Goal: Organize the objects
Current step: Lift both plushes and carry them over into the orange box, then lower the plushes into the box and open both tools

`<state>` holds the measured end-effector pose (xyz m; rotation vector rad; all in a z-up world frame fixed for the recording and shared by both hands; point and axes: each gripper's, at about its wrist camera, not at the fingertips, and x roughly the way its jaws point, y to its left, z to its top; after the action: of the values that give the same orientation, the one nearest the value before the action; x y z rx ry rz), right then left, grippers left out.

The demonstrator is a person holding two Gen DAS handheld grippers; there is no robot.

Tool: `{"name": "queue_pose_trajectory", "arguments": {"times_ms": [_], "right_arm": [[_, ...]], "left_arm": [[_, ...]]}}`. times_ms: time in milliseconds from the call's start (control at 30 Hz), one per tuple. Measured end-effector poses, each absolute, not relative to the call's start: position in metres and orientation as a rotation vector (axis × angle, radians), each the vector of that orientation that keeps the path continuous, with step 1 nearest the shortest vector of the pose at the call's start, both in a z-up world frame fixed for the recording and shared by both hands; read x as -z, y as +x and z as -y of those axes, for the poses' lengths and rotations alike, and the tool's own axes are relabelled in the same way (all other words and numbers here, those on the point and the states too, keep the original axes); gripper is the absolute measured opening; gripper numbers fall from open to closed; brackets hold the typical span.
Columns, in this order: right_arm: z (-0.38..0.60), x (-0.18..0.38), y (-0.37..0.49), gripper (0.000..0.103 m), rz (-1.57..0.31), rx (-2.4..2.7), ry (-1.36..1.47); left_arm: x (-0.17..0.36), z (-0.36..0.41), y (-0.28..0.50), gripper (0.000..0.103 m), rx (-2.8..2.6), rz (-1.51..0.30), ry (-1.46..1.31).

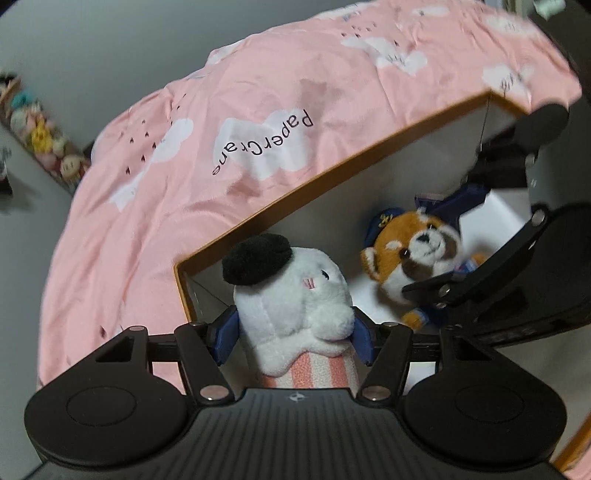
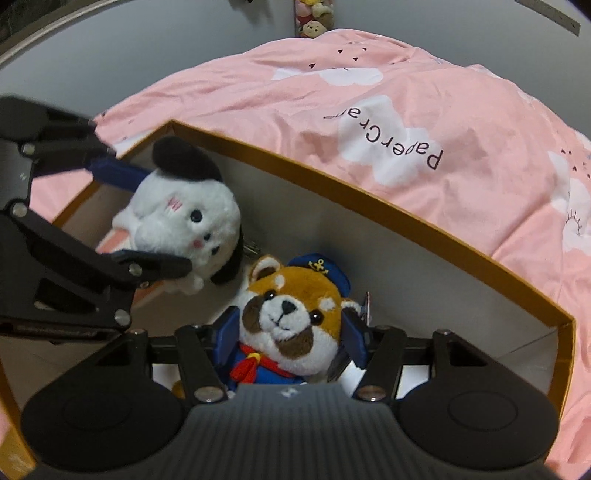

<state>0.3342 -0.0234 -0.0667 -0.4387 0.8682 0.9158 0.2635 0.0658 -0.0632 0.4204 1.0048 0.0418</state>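
A white plush with a black beret sits between the blue pads of my left gripper, which touch both its sides at the neck; the gripper is shut on it. An orange-and-white dog plush in a blue sailor cap sits in my right gripper, whose pads press its head from both sides. Both toys hang low inside an open box with an orange rim and white inner walls, the white plush to the left of the dog.
The box lies on a bed with a pink cloud-print cover. Grey wall stands behind the bed. A row of small plush toys hangs on the wall at the far edge.
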Motion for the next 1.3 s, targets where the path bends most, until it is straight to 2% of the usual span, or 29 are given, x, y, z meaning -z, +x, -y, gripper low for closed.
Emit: {"name": "queue_pose_trajectory", "arguments": {"times_ms": [100, 167, 233, 333, 433, 600, 800, 867, 933, 967, 1300], "right_arm": [[0.024, 0.067, 0.334, 0.065, -0.858, -0.912, -0.464], [0.027, 0.066, 0.335, 0.07, -0.869, -0.915, -0.451], [0.032, 0.063, 0.337, 0.083, -0.883, -0.903, -0.416], [0.043, 0.059, 0.341, 0.085, -0.926, -0.873, -0.369], [0.055, 0.057, 0.346, 0.084, -0.983, -0.837, -0.326], [0.064, 0.065, 0.345, 0.073, -1.089, -0.784, -0.281], [0.072, 0.07, 0.337, 0.073, -1.169, -0.733, -0.252], [0.072, 0.072, 0.333, 0.066, -1.177, -0.74, -0.245], [0.069, 0.072, 0.332, 0.044, -1.166, -0.748, -0.256], [0.066, 0.074, 0.333, 0.04, -1.167, -0.755, -0.246], [0.028, 0.076, 0.34, 0.03, -1.15, -0.838, -0.127]], "left_arm": [[0.069, -0.061, 0.264, 0.077, -0.046, -1.004, 0.483], [0.069, -0.06, 0.264, 0.078, -0.048, -0.997, 0.501], [0.068, -0.062, 0.264, 0.078, -0.044, -0.992, 0.483], [0.062, -0.066, 0.262, 0.078, -0.027, -0.984, 0.437], [0.058, -0.07, 0.262, 0.07, -0.024, -0.98, 0.405], [0.051, -0.076, 0.256, 0.044, -0.025, -0.975, 0.373], [0.049, -0.081, 0.256, 0.031, -0.006, -0.994, 0.325], [0.05, -0.083, 0.257, 0.026, 0.0, -0.999, 0.298], [0.05, -0.085, 0.256, 0.024, -0.001, -0.998, 0.267], [0.05, -0.086, 0.256, 0.023, -0.003, -0.997, 0.256], [0.052, -0.096, 0.251, 0.017, 0.004, -1.016, 0.188]]}}
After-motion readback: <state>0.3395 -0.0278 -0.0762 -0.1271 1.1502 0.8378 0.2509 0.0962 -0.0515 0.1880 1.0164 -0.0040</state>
